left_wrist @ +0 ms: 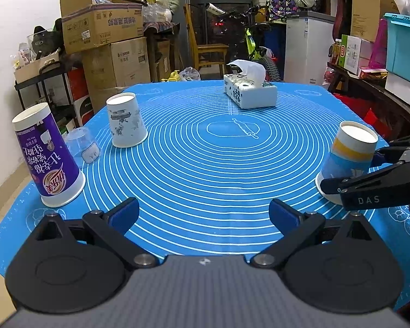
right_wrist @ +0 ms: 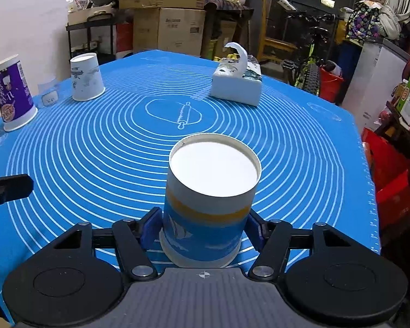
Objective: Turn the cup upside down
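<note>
Right wrist view: the cup [right_wrist: 207, 205] is seen upside down on the blue mat [right_wrist: 300, 164], framed by the right gripper [right_wrist: 205, 229], pads touching or nearly so. The left gripper [left_wrist: 204, 214] is held spread wide over bare mat, gripping nothing.

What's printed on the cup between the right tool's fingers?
The cup shows a yellow band above blue with a white sailing ship; clearest in the right wrist view.

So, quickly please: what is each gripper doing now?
Left gripper: open, holding nothing.
Right gripper: fingers on both sides of the upside-down blue cup; firm grip cannot be told.
</note>
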Tool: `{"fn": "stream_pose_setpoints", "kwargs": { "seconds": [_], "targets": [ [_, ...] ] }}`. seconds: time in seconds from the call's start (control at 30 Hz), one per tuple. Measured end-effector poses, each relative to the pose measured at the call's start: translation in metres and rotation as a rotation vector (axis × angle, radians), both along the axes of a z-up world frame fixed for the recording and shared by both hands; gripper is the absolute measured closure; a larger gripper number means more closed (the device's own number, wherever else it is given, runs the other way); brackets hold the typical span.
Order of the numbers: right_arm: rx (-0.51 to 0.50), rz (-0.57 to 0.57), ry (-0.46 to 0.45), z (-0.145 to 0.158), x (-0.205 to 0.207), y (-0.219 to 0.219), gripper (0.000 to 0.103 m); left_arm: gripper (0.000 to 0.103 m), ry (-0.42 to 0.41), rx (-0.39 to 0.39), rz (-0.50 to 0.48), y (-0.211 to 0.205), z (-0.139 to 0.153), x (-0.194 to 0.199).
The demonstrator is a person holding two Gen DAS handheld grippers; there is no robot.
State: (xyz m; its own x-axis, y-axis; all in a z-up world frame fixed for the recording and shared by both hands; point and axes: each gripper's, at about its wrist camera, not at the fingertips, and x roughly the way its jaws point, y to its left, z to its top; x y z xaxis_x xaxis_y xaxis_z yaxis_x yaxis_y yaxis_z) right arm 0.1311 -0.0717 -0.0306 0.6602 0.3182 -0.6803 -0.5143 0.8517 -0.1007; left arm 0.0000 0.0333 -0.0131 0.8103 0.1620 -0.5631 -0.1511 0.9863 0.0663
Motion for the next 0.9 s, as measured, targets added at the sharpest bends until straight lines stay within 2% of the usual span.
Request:
{"fn": "stream_pose_setpoints", "kwargs": {
  "seconds": [0.1, 0.37, 0.47, 0.9],
  "targets": [
    [0.007, -0.023, 0.001, 0.002, -0.003, 0.001, 0.029, 0.003, 0.005, 0.002, 0.001, -0.001, 0.001, -0.002],
    [0.071, -0.11, -0.054, 0.021, -0.036, -0.017, 0.01, 0.003, -0.012, -0.003, -0.019, -0.006, 0.008, -0.01],
    [0.109, -0.15, -0.055, 0.027, -0.052, -0.029, 0.009, 0.003, -0.015, -0.007, -0.031, -0.01, 0.01, -0.014],
    [0.129, -0.225, -0.037, 0.042, -0.102, -0.061, 0.009, 0.003, -0.016, 0.018, -0.099, -0.031, 0.016, -0.037]
  ]
}}
